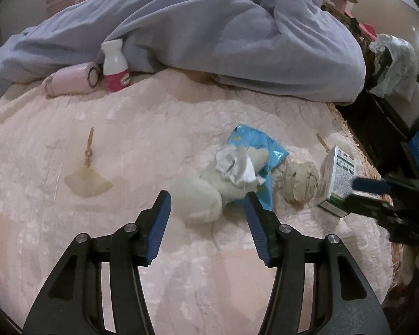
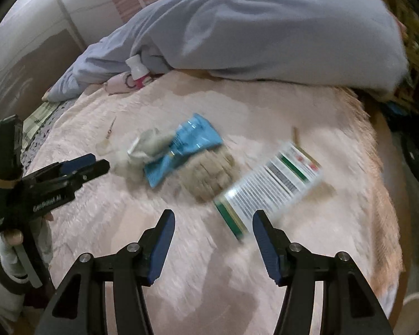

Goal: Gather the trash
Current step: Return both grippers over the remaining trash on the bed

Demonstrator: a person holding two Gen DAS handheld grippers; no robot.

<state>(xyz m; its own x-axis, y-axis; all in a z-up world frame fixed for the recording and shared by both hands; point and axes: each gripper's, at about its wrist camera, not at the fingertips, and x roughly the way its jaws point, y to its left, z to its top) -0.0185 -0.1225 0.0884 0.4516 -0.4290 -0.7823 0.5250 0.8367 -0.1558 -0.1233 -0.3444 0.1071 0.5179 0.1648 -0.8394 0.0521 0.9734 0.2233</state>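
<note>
A: Left wrist view, entry one. left gripper (image 1: 208,199) fingers apart, nothing clamped. Between the tips and just beyond, at 12 o'clock: white fluffy wad (image 1: 201,195) with a crumpled white tissue (image 1: 237,166) on top, both on the pink bedspread (image 1: 125,128).

B: Under the tissue?

A: blue wrapper (image 1: 261,150), partly covered by it. At 2 o'clock, a crumpled beige paper ball (image 1: 300,181), then a green-and-white carton (image 1: 336,178) lying near the bed edge. right gripper (image 1: 368,187) comes in from 3 o'clock, its tip over the carton; whether it touches, cannot tell.

B: Right wrist view?

A: Blurred. Right gripper's fingers (image 2: 164,234) apart, empty. The carton's near end sits between the tips at 12 to 1 o'clock, not pinched. Paper ball and wrapper beyond at 11 o'clock.

B: Surroundings?

A: Far off at 11 o'clock in the left view: white bottle with magenta label (image 1: 115,65), upright, beside a pink roll (image 1: 69,82) lying against the heaped grey-blue duvet (image 1: 209,33). A fan-shaped pattern (image 1: 87,184) marks the bedspread at 10 o'clock. Nothing blocks either gripper's approach.
</note>
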